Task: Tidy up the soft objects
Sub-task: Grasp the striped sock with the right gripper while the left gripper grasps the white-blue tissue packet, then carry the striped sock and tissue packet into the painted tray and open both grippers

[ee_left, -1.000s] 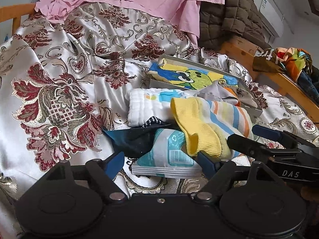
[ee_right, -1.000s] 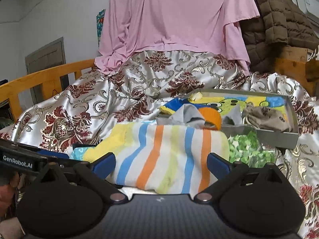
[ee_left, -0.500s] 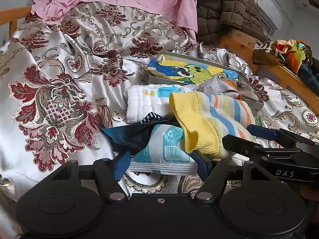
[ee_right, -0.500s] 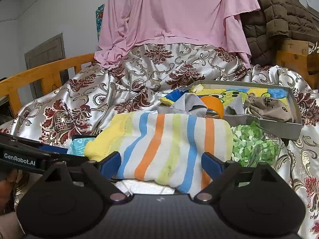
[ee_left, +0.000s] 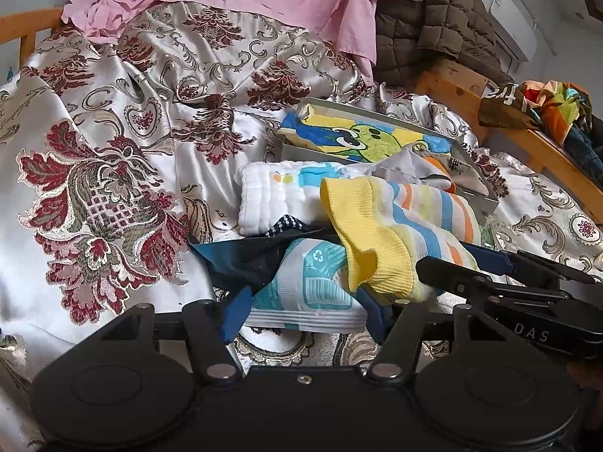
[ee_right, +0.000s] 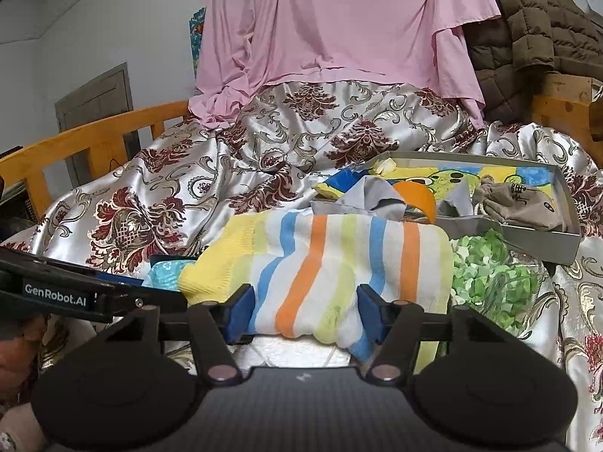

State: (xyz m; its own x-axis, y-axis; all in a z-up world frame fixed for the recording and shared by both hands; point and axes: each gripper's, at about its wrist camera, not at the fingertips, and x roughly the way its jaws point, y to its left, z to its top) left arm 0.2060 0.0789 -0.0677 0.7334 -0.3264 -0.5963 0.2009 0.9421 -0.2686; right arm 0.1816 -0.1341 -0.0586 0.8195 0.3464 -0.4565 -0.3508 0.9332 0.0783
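Scene: a bed draped in a silver and maroon brocade cover (ee_left: 113, 173), strewn with small soft goods waiting to be sorted.

Striped sock (ee_right: 324, 263): yellow-cuffed, banded in orange, blue and green, it lies on top of the heap near the front of the bed, just before the grey tray (ee_right: 565, 241).

Right gripper (ee_right: 305, 310): its blue jaws sit against either side of the sock's lower end, clenched on the fabric, likely so the sock can be lifted clear of the pile.

Left gripper (ee_left: 305, 312): its jaws stand apart around the end of a white and teal packet (ee_left: 312, 286), not visibly pinching it; the yellow cuff droops over the right-hand jaw. It appears placed to steady the packet while the sock is taken.

Pile: a folded white quilted cloth (ee_left: 279, 196) lies behind, a dark blue fabric (ee_left: 241, 260) beside the packet, and green-patterned material (ee_right: 490, 275) to the sock's right.

Tray: lined with a cartoon print, it already holds a brownish sock (ee_right: 524, 203) and grey and orange pieces, suggesting it is the collecting place.

Backdrop: a pink garment (ee_right: 339, 30) and brown quilted jacket (ee_right: 535, 19) hang behind.
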